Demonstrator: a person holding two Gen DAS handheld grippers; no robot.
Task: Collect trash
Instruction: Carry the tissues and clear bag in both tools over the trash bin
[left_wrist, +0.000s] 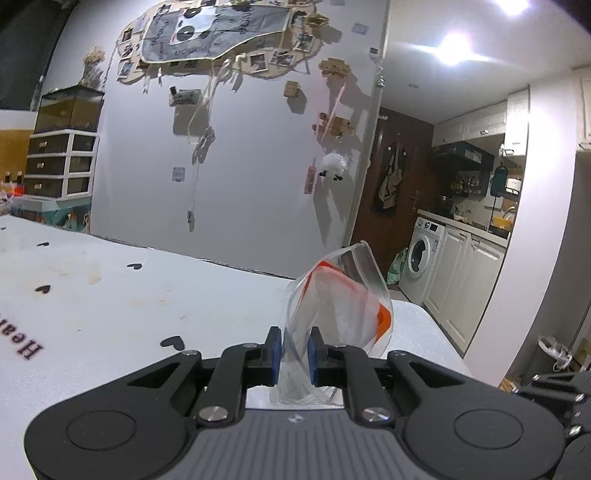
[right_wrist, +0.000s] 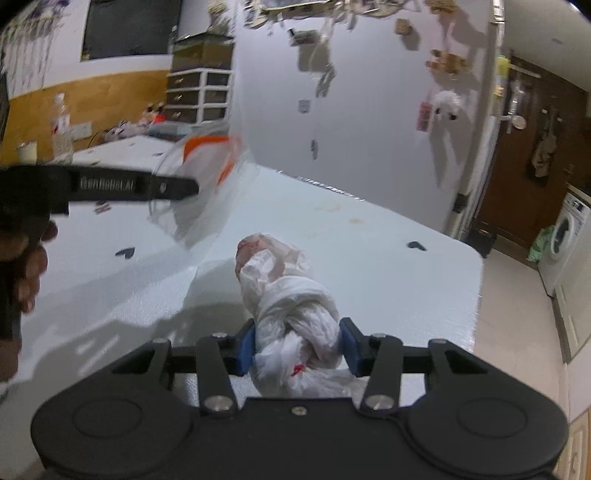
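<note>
My left gripper (left_wrist: 294, 350) is shut on a clear plastic bag with orange-red trim (left_wrist: 343, 295) and holds it up above the white table (left_wrist: 110, 288). That bag (right_wrist: 207, 166) and the left gripper (right_wrist: 192, 189) also show blurred in the right wrist view, raised at the left. My right gripper (right_wrist: 297, 345) is closed around a knotted white plastic bag with red marks (right_wrist: 288, 295), which reaches forward over the table (right_wrist: 369, 258).
The white tablecloth has black heart prints (left_wrist: 173, 341) and stains. A water bottle (right_wrist: 61, 125) and a cup (right_wrist: 26, 151) stand at the table's far left. The table's right edge (right_wrist: 476, 295) drops to the floor. A washing machine (left_wrist: 421, 258) stands beyond.
</note>
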